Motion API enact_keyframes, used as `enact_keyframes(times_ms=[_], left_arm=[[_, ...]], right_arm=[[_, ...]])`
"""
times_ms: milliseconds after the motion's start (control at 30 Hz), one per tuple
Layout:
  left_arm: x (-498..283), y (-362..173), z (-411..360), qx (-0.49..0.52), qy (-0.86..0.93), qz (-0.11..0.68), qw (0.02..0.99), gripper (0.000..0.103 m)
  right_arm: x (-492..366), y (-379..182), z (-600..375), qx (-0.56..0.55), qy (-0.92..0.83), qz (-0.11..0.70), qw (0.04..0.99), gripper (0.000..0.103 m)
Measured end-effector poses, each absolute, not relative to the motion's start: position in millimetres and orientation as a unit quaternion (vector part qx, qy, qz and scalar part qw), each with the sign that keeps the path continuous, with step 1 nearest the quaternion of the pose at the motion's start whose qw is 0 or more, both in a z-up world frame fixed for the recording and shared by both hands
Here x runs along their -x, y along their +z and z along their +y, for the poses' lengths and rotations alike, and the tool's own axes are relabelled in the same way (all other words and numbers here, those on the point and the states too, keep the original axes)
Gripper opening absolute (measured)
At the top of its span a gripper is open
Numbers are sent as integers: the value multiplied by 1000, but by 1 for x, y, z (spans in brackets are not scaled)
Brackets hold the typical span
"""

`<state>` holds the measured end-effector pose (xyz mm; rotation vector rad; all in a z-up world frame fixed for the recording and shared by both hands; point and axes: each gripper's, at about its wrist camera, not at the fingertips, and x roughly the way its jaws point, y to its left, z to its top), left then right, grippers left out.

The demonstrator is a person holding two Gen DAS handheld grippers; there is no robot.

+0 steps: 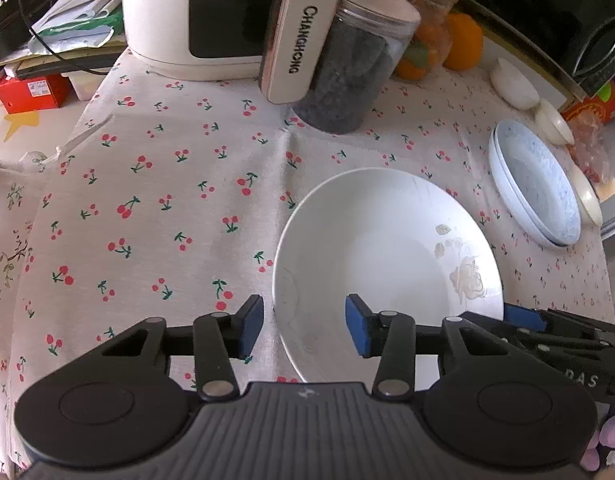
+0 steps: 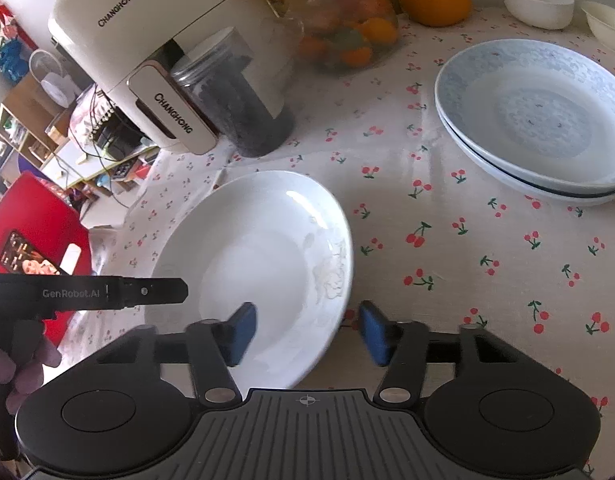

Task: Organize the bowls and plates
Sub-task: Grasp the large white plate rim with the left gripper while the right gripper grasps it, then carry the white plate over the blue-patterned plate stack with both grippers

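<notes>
Left wrist: L gripper and R gripper each straddle white plate rim on cherry cloth, jaws part-open, pads not pressing; prob. two-handed lift toward blue plate stack.

Left gripper angled steeply downward, blue pads well apart, nothing pressed between them. Right gripper also tilted down, pads likewise spread, no contact visible. Both grippers close together, side by side. Fingers of a hand wrap the left handle.
</notes>
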<state>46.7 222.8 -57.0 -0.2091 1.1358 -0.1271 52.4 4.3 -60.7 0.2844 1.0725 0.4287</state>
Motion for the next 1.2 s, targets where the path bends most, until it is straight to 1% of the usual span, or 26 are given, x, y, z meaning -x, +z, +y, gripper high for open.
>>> enact_keyframes(times_ms=[67,233,367,467,500,567,633,900,1200], left_arm=[[-47,-58,220,93,-64,538,835,37],[-48,-59,217,69,-62,538,838,34],[-50,-64,217,59,-61,541,837,28],[-50,-67,217,59,-63,541,837,27],[-50,-66,217,57,-63,541,837,27],[-49,-66,217,54,-63,539,838,27],[-48,-64,216,49,-64,536,841,26],[-49,-54,215,50,-76,516,852,22],[-50,-43,203,52,-92,494,863,22]], right_arm=[[-53,-62,4,-133,202,505,828,37],[-52,-65,6,-124,199,504,831,31],[-52,-65,4,-126,204,501,832,31],[-51,-66,4,-121,209,495,835,30],[-50,-65,5,-119,209,494,836,29],[-50,-65,4,-113,207,492,838,22],[-50,-65,3,-110,205,491,839,19],[-52,-54,-7,-110,210,470,851,18],[-57,-44,-23,-114,204,452,861,18]])
